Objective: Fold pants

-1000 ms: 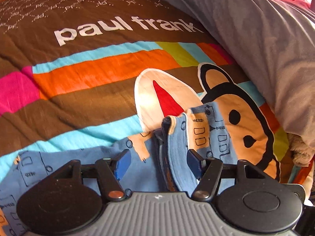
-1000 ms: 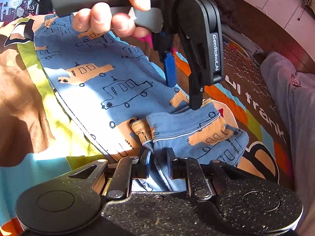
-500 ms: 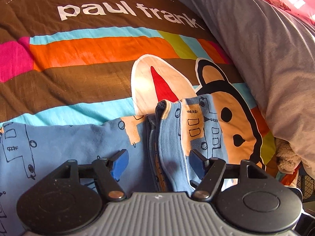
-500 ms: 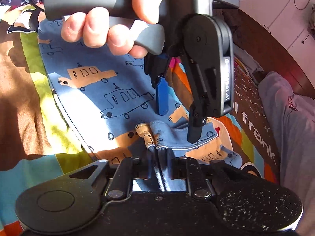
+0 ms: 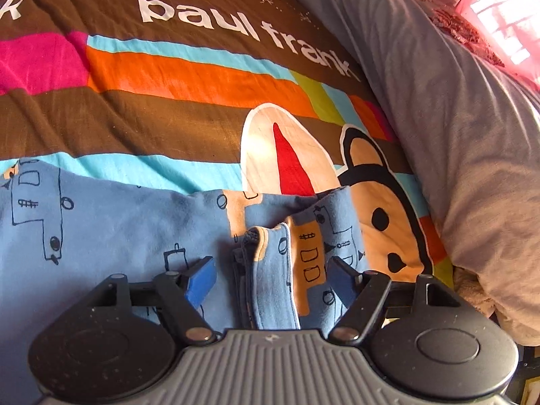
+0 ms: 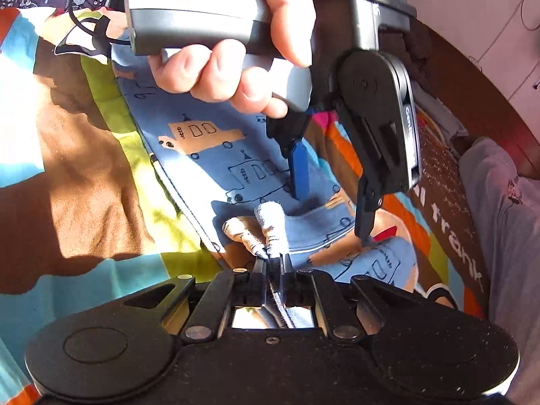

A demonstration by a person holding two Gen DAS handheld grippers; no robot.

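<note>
Blue pants printed with orange cars lie spread on the bed. My left gripper points down over a raised, folded leg end. Its jaws are opening, and the blue pads stand off the fold on both sides. In the right wrist view my right gripper is shut on the two bunched cuffs of the pants. Just beyond it, a hand holds the left gripper, whose fingertips rest close to the cloth.
The striped bedspread bears white lettering and a monkey picture. A grey duvet is heaped along the right. A dark wooden bed frame curves behind it. A black cable lies at the far left.
My right jaws have closed on the cuffs, which now bunch up between them. The left gripper has come lower and nearer, rolled a little, and its jaws stand slightly wider.
</note>
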